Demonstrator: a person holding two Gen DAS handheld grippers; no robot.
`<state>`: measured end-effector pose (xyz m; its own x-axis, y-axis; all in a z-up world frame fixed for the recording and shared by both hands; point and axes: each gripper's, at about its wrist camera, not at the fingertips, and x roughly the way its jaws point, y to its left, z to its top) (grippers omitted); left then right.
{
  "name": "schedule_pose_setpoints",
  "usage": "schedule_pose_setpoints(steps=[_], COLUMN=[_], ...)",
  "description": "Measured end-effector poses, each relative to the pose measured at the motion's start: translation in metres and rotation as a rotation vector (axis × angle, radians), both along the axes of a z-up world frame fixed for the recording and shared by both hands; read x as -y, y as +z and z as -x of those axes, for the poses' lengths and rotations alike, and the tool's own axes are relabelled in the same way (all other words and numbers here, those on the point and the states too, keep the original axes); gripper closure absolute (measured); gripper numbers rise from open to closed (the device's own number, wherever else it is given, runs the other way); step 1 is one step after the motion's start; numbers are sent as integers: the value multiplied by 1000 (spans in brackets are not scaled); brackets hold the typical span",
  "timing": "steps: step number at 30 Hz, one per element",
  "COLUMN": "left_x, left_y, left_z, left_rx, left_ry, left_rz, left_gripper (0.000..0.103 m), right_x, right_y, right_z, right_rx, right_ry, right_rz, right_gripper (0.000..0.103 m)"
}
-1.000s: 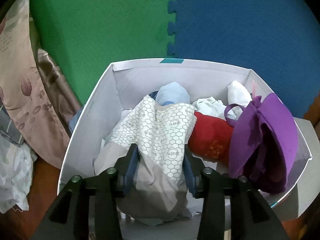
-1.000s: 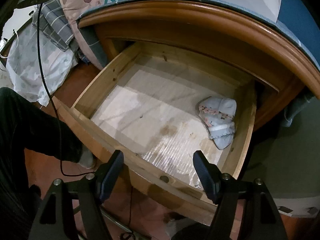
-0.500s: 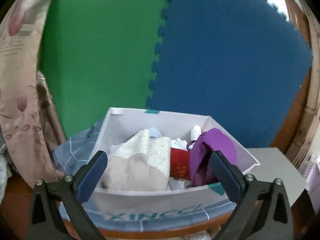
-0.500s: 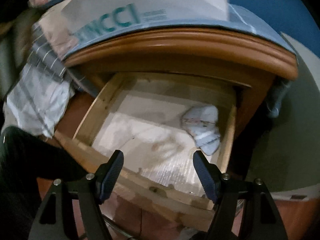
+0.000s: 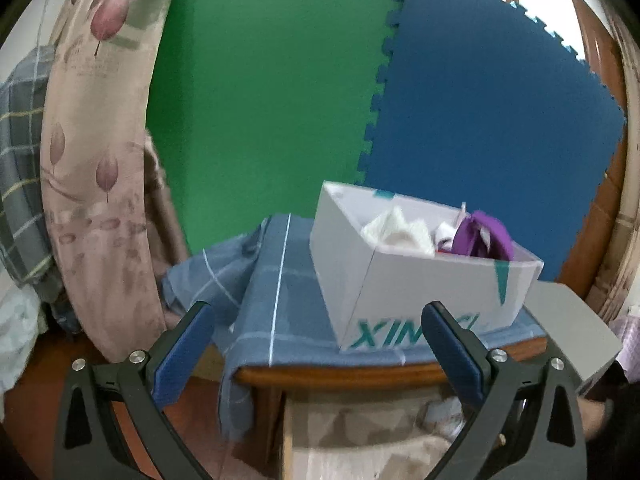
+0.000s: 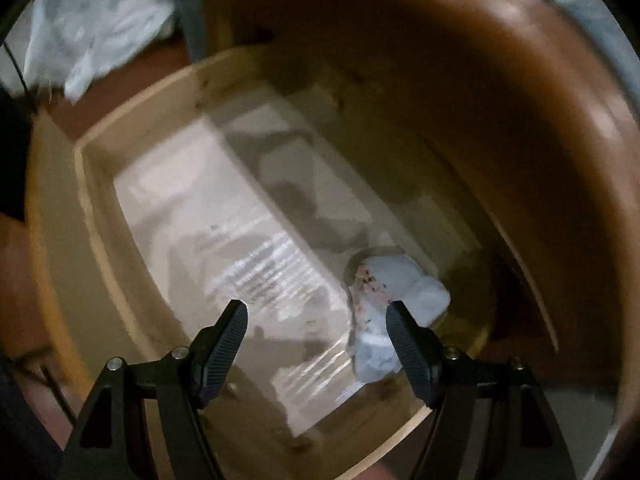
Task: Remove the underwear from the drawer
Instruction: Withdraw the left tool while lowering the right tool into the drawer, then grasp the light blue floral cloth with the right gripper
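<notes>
In the right wrist view a wooden drawer (image 6: 92,216) stands pulled out, lined with pale paper. One folded white piece of underwear (image 6: 400,284) with a small pink print lies in its right corner. My right gripper (image 6: 316,324) points steeply down into the drawer, open, its right finger just in front of the underwear, nothing between the pads. In the left wrist view my left gripper (image 5: 320,324) is wide open and empty, drawn back from a white shoebox (image 5: 420,292) full of clothes, among them a purple garment (image 5: 484,236).
The shoebox stands on a blue checked cloth (image 5: 276,292) over the wooden cabinet top (image 5: 360,372). Green and blue foam mats (image 5: 272,92) cover the wall behind. A floral curtain (image 5: 92,160) hangs at the left. The cabinet's curved brown edge (image 6: 540,128) overhangs the drawer.
My left gripper let go of the honeycomb-print garment in the box, opened wide and pulled back and left. My right gripper rolled and dropped closer into the drawer, toward the white underwear.
</notes>
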<state>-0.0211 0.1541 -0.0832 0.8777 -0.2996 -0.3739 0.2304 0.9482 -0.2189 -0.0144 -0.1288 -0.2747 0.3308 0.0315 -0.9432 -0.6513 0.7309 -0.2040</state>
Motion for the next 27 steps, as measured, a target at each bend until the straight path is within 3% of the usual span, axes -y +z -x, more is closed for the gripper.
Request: schedule_pose_setpoints(steps=[4, 7, 10, 11, 14, 18, 21, 22, 27], left_x=[6, 11, 20, 23, 28, 33, 38, 40, 46], left_y=[-15, -16, -17, -18, -21, -26, -31, -33, -35], left_z=[-3, 0, 4, 4, 3, -2, -6, -7, -3], left_rx=[-52, -45, -29, -32, -45, -74, -96, -98, -90], left_ry=[-49, -78, -103, -113, -131, -137, -136, -138, -142], left_rz=[6, 16, -5, -6, 1, 7, -5, -11, -36], left_gripper=[1, 1, 1, 1, 1, 1, 1, 1, 1], right_x=[13, 21, 25, 27, 34, 45, 45, 45, 37], right_y=[-19, -38, -56, -61, -75, -77, -77, -77, -64], right_z=[-14, -19, -18, -20, -28, -39, -36, -35, -21], right_rx=[21, 18, 107, 99, 32, -9, -9, -14, -48], right_ry=[4, 13, 76, 83, 80, 41, 39, 34, -4], right_rz=[28, 92, 234, 245, 235, 120, 88, 95, 20], right_gripper=[29, 29, 29, 29, 29, 31, 57, 83, 85])
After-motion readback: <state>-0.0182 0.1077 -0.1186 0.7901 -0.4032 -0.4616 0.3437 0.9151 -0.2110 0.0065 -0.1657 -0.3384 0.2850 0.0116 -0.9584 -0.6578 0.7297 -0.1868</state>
